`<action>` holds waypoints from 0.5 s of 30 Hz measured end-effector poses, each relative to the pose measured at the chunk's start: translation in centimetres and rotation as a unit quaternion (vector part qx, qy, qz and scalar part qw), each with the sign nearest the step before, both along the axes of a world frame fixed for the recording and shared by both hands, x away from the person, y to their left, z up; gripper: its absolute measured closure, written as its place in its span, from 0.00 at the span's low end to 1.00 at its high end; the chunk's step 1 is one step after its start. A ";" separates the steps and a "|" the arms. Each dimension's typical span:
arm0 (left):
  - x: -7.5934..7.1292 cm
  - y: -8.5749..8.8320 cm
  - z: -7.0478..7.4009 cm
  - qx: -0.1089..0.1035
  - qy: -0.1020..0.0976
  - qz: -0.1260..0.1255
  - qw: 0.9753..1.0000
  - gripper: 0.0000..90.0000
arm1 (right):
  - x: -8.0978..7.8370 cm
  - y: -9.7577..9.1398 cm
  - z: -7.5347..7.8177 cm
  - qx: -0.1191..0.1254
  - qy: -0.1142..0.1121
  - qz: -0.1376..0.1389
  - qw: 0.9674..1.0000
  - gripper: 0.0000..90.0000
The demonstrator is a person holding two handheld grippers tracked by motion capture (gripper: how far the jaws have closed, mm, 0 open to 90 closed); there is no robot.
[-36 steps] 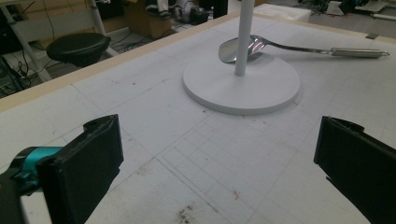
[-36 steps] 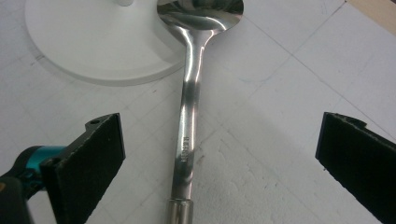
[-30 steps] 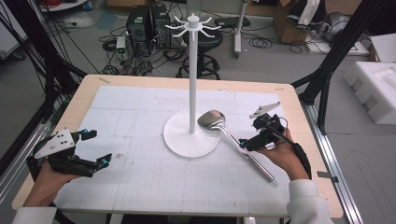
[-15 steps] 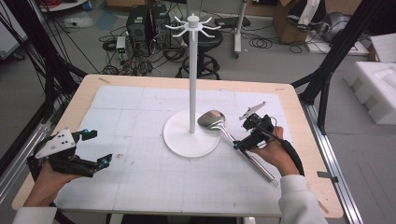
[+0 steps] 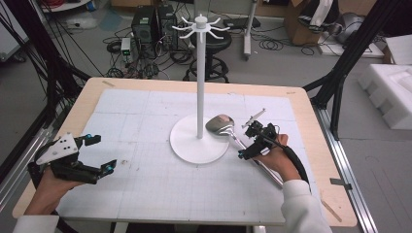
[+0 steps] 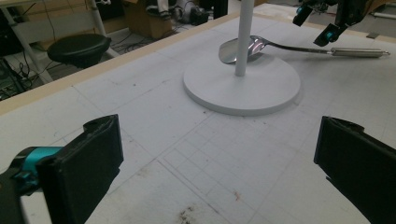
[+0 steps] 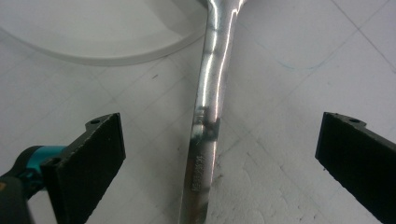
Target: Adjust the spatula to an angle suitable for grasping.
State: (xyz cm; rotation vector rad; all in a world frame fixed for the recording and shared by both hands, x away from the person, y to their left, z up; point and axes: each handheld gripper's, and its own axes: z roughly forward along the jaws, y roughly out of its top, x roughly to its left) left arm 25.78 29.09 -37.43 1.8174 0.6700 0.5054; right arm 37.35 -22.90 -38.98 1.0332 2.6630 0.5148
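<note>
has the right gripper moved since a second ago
Yes. In the high view the right gripper has shifted left, toward the white stand's round base, and now sits over the ladle's handle, jaws open on either side of it.

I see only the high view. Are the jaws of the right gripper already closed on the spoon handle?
Observer: No. In the right gripper view the jaws stand wide apart, and the spoon handle runs between them, touching neither.
Operator: Is the handle centred between them?
Observer: Roughly; it lies a little nearer the left jaw in that view.
Operator: And the left gripper, does it hold something?
Observer: Nothing. The left gripper is open over the bare mat, with the stand base ahead of it.
</note>
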 end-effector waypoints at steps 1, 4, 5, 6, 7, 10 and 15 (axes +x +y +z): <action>0.0 0.0 0.0 0.000 0.001 0.000 1.000 0.02 | 0.0 0.1 -0.1 -0.002 -0.001 -0.004 1.000 0.05; 0.0 0.0 0.0 0.001 0.001 0.001 1.000 0.02 | 0.2 0.2 -0.4 -0.005 -0.002 -0.008 1.000 0.10; 0.0 0.0 0.0 0.002 0.001 0.001 1.000 0.02 | 0.3 0.3 -0.5 -0.008 0.001 -0.008 1.000 0.13; 0.0 0.0 0.0 0.001 0.001 0.001 1.000 0.02 | 0.3 0.4 -0.6 -0.014 -0.003 -0.014 1.000 0.17; 0.0 0.0 0.0 0.001 0.001 0.001 1.000 0.02 | 0.4 0.4 -0.7 -0.011 0.001 -0.016 1.000 0.17; 0.0 0.0 -0.1 0.000 0.002 0.001 1.000 0.02 | 0.6 0.5 -1.0 -0.013 0.015 -0.020 1.000 0.25; 0.0 0.0 -0.1 0.002 0.001 0.000 1.000 0.02 | 0.7 0.8 -1.3 -0.017 0.030 -0.032 0.999 0.35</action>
